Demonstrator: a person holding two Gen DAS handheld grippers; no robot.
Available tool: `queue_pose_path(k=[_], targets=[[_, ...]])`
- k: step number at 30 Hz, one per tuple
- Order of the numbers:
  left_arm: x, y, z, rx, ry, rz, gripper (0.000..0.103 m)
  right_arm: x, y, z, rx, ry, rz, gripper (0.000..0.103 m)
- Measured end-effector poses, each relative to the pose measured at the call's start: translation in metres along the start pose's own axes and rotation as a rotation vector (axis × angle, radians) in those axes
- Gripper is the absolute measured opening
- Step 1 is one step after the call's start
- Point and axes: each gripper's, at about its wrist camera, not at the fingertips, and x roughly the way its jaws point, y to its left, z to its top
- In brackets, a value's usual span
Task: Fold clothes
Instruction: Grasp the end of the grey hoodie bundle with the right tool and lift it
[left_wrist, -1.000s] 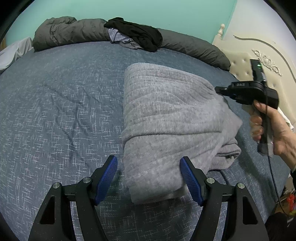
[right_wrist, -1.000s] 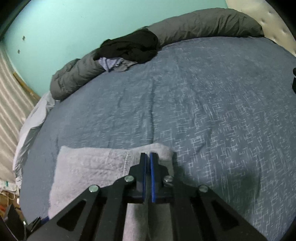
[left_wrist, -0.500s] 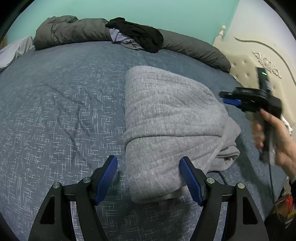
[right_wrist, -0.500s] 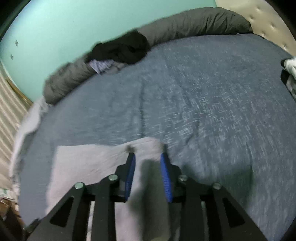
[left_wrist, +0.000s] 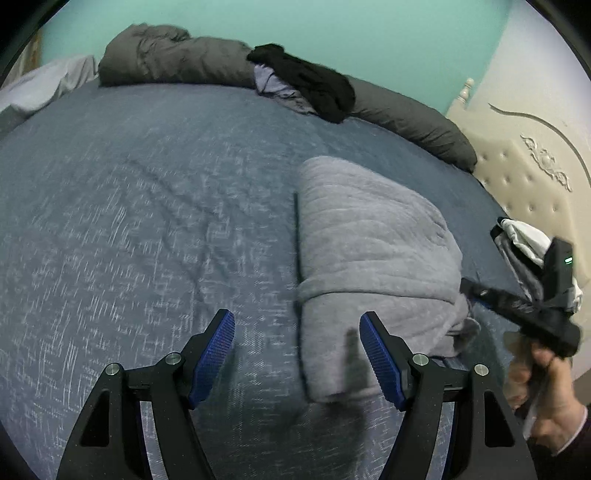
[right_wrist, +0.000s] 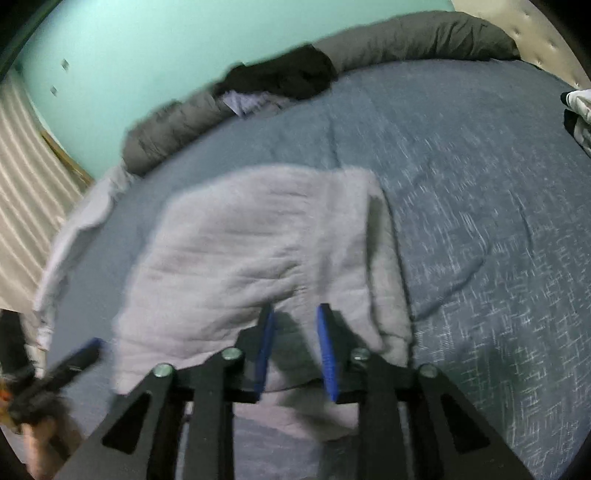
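A folded grey fleece garment lies on the blue bedspread. In the left wrist view my left gripper is open just above the bed, its right finger over the garment's near left corner and its left finger over bare bedspread. The right gripper, held in a hand, hovers at the garment's right edge. In the right wrist view the grey garment spreads ahead, and my right gripper is open above its near edge with nothing between the pads.
A heap of black and lilac clothes rests on a dark grey rolled duvet along the far edge. More folded clothes sit by the cream headboard. The teal wall stands behind. The left gripper shows at the lower left.
My right gripper has opened, let go of the grey garment and pulled back from it. The left gripper has drifted left, so the garment now lies more to its right.
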Motion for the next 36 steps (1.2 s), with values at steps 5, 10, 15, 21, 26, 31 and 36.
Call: queue_pose_path(k=[5,10,15,21,26,31,36], targets=[[0.001,0.014,0.0,-0.025,0.013,0.016,0.074,-0.012,-0.007,0.003,0.083,-0.041,-0.007,0.017],[-0.01,0.028,-0.001,-0.068,-0.005,0.025,0.074,-0.042,0.021,-0.014,0.037,-0.074,0.052,0.02],[-0.02,0.042,-0.003,-0.094,-0.023,0.032,0.074,-0.025,0.055,-0.044,0.004,0.049,0.116,0.026],[-0.036,0.062,-0.011,-0.13,-0.039,0.042,0.074,-0.001,0.092,-0.083,-0.024,0.197,0.178,0.044],[-0.044,0.07,-0.015,-0.139,-0.049,0.048,0.074,0.018,0.102,-0.093,0.053,0.194,0.175,0.057],[-0.051,0.078,-0.015,-0.144,-0.058,0.054,0.074,0.027,0.103,-0.083,0.126,0.135,0.178,0.058],[-0.055,0.085,-0.014,-0.155,-0.067,0.053,0.074,0.042,0.103,-0.08,0.2,0.141,0.198,0.054]])
